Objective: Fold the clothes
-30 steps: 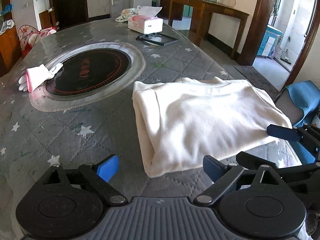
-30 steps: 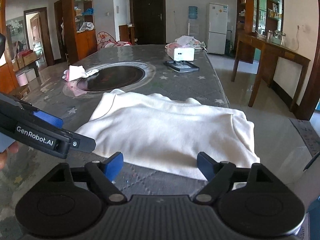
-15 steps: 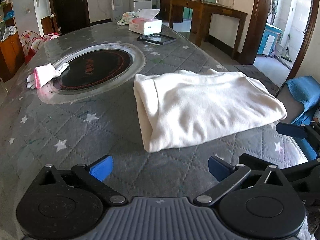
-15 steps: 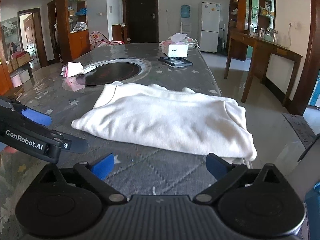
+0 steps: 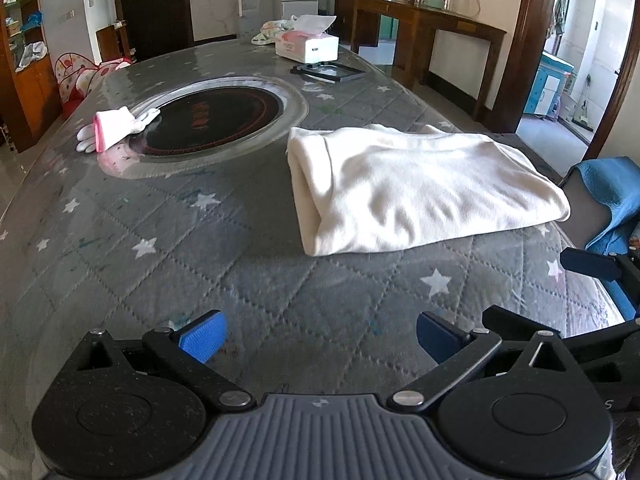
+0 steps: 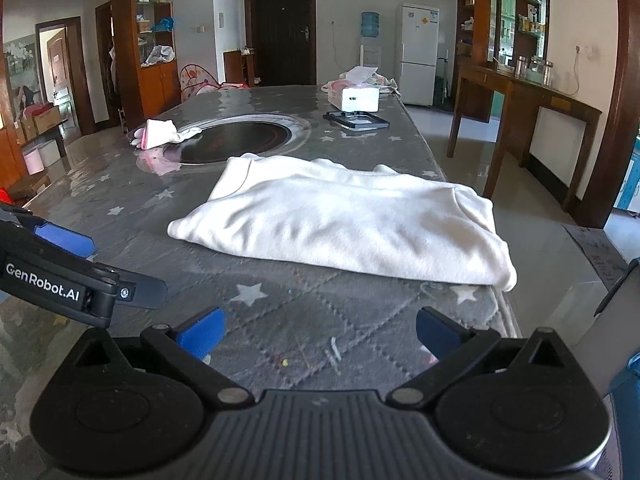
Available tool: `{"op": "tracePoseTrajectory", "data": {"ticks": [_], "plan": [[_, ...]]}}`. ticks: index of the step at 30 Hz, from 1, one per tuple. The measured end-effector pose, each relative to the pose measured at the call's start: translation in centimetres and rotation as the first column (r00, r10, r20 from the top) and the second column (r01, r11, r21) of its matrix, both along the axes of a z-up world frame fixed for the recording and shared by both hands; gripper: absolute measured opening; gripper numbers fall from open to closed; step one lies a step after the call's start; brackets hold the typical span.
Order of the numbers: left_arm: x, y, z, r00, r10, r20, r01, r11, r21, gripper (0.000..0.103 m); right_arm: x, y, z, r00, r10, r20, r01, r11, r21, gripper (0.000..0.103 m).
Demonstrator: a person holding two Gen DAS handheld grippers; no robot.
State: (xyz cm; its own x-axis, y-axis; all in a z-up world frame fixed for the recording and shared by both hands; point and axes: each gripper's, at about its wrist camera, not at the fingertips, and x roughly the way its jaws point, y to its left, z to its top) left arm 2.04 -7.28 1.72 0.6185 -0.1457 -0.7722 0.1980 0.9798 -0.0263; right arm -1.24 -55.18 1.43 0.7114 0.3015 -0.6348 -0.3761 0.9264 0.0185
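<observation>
Fingers point(image 5: 202, 338) wide apart; tissue box point(image 5: 308, 46) holds tissues.

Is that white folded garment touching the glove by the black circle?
Apart. The left wrist view shows bare grey table between the garment and the glove.

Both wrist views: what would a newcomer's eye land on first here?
The folded white garment lies flat near the table's right edge, clear of both grippers. Behind it sits a dark round cooktop set into the table, a white glove at its left rim.
</observation>
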Motion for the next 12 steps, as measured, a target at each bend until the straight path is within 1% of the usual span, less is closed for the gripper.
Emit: {"op": "tracePoseTrajectory", "data": {"ticks": [12], "plan": [[-1.8,0.5,0.3,1.000,0.020,0.018,-0.020,1.000,-0.005,0.103,-1.5,-0.1,0.1,1.000,-0.009,0.007,0.009,1.000,0.007,0.103]]}}
